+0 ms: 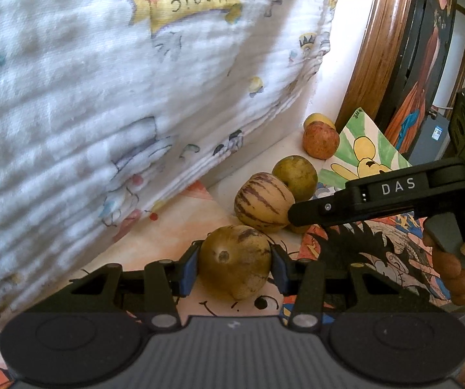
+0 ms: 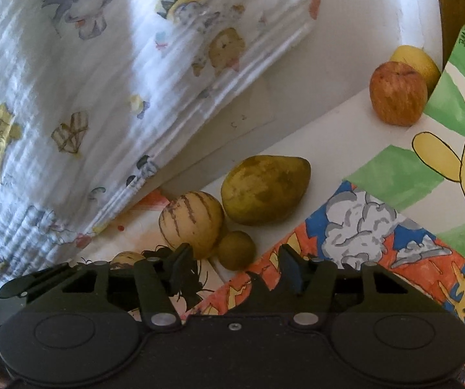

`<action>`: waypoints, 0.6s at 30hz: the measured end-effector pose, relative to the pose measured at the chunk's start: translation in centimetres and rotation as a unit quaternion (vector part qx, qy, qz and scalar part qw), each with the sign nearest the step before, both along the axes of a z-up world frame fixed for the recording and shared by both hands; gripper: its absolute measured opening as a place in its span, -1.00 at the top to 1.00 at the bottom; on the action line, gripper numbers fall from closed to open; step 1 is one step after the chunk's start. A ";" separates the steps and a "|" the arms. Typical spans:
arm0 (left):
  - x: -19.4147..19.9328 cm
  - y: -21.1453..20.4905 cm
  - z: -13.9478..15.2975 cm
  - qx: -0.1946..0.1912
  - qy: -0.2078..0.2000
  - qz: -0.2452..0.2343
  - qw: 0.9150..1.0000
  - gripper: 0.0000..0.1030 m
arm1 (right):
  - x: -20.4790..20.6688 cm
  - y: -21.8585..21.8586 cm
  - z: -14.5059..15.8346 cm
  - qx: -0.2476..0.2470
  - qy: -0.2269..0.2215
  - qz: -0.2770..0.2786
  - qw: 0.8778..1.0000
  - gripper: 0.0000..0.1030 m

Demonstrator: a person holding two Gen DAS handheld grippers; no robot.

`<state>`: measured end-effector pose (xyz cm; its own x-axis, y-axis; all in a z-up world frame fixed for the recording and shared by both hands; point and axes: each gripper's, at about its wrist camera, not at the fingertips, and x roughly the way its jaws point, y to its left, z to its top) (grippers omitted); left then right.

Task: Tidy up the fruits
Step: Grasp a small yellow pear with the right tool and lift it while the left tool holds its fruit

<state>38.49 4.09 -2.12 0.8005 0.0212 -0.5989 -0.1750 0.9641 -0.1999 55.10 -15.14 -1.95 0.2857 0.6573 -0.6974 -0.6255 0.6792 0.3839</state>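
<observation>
My left gripper [image 1: 235, 257] is shut on a yellow-brown pepino melon [image 1: 237, 278], its blue pads pressing both sides. Just beyond lie a purple-striped pepino [image 1: 261, 202], a greenish-brown fruit [image 1: 295, 175], a red apple [image 1: 320, 141] and a yellow fruit [image 1: 316, 119]. My right gripper [image 2: 235, 264] stands open, with a small olive fruit [image 2: 236, 249] just ahead of its fingertips. The striped pepino [image 2: 192, 222] touches that small fruit on the left. A large greenish fruit [image 2: 265, 189] lies behind them, and the red apple [image 2: 398, 92] and yellow fruit [image 2: 417, 61] sit far right.
A thick white cartoon-print cloth bundle [image 1: 102, 97] fills the left side and overhangs the table. Coloured drawings [image 2: 378, 227] cover the table on the right. A wooden frame [image 1: 381, 42] and a dark painting stand behind. A hand [image 1: 453, 262] holds the right gripper's handle.
</observation>
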 end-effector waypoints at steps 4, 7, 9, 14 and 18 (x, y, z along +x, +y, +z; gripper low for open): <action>-0.1 0.1 0.1 0.000 0.000 0.000 1.000 0.01 | 0.2 0.4 -0.1 -0.001 -0.003 0.002 1.000 -0.19; 0.0 0.0 0.0 0.000 0.000 0.000 1.000 0.01 | 0.7 0.9 0.0 0.010 -0.002 -0.001 1.000 -0.18; 0.1 -0.1 -0.1 0.001 0.000 -0.001 1.000 0.01 | 1.0 1.1 -0.1 0.026 -0.001 -0.006 1.000 -0.18; 0.1 -0.1 -0.2 0.001 -0.001 0.000 1.000 0.01 | 2.3 0.8 0.0 0.061 0.021 -0.031 0.997 -0.22; 0.2 -0.2 -0.3 0.001 -0.001 0.001 1.000 0.01 | 3.5 0.7 -0.1 0.065 0.037 -0.062 0.995 -0.32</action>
<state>38.69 3.92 -2.42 0.8019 0.0230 -0.5971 -0.1757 0.9642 -0.1988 58.63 -14.46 -2.07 0.3211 0.7063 -0.6309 -0.5077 0.6908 0.5149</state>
